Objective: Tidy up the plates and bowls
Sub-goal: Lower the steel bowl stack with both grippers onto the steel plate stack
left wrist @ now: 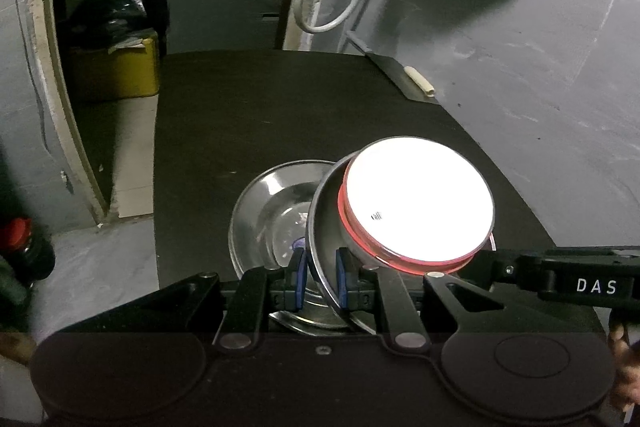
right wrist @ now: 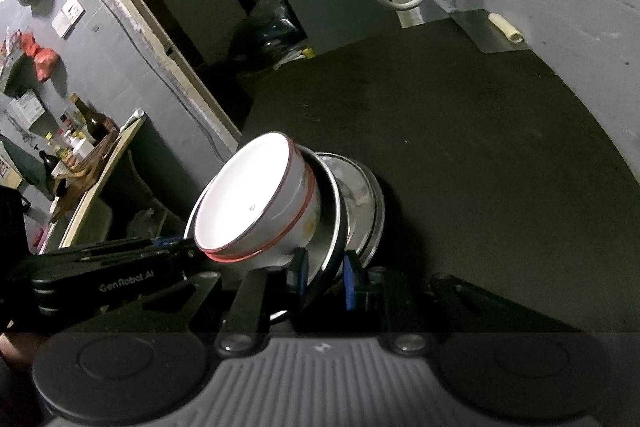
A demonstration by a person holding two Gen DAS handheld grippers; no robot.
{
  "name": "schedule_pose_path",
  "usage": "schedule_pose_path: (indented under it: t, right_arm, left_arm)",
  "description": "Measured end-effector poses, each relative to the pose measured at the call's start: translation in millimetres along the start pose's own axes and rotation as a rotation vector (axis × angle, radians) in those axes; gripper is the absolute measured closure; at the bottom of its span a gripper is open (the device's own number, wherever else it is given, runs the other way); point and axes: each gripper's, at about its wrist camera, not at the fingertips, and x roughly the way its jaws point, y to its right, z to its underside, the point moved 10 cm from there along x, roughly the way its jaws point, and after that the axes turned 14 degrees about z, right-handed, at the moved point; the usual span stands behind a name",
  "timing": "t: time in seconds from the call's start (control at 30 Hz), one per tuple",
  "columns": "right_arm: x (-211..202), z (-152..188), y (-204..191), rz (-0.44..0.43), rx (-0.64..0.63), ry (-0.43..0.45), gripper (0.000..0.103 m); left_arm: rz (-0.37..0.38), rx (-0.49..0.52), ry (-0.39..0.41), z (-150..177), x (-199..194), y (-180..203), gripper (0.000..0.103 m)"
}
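A white enamel bowl with a red rim (left wrist: 418,199) sits tilted inside a steel plate (left wrist: 320,227). A second steel plate (left wrist: 272,211) lies flat on the black table under them. My left gripper (left wrist: 322,277) is shut on the near rim of the tilted plate. In the right wrist view the white bowl (right wrist: 256,203) leans left inside the tilted plate (right wrist: 332,227), above the flat plate (right wrist: 366,203). My right gripper (right wrist: 325,277) straddles that plate's rim, with a gap at its right pad.
The black table (left wrist: 260,115) runs away from me, with a grey wall on the right. A cleaver with a pale handle (left wrist: 404,79) lies at the table's far right corner. A yellow box (left wrist: 116,71) stands beyond the table's left edge. A cluttered shelf with bottles (right wrist: 80,143) stands left.
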Motion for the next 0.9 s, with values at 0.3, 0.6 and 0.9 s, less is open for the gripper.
schedule_pose_path:
  t: [0.3,0.6,0.9]
  right_arm:
    - [20.5,-10.2,-6.9,-0.027,-0.037,-0.023,0.082]
    - [36.4,-16.2,-12.0,-0.033,-0.055,-0.042,0.082]
    - [45.0,-17.3,-16.4,-0.034,-0.066,-0.057,0.082]
  left_arm:
    - [-0.034,-0.023,-0.001,-3.2,8.4,-15.3,0.088]
    - [-0.054,-0.039,-0.013,-2.7,16.8,-25.9,0.088]
    - [-0.060,-0.053,-0.011,-5.3,21.1,-33.0,0.088]
